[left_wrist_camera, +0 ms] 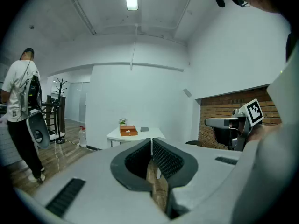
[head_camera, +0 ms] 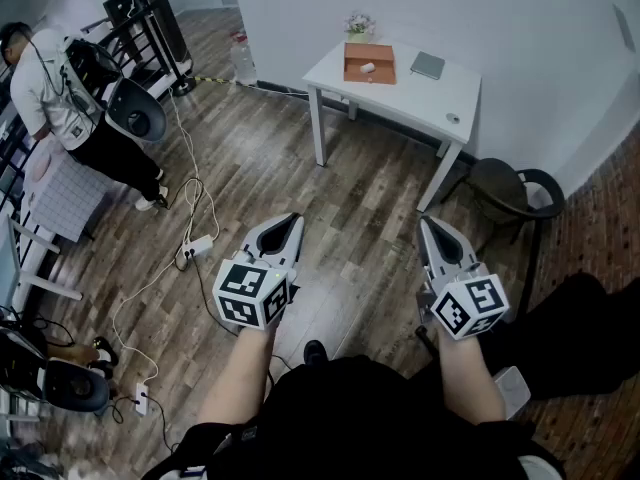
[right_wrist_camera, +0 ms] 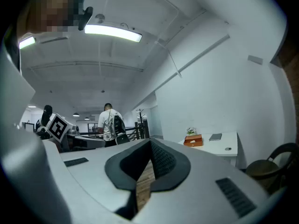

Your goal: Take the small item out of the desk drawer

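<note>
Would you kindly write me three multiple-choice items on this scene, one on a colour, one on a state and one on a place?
1. What colour is the four-legged table by the wall?
A) black B) white C) green

2. How do the fingers of the right gripper stand?
A) wide apart B) closed on a cable C) closed on nothing

3. Where does the small white item lie?
A) under the table B) between the right gripper's fingers C) in the orange wooden drawer box

Answers: 1 B, its top and legs are white. 2 C, the right gripper view shows the fingers meeting with nothing between them. 3 C, the head view shows it inside the box on the table.
</note>
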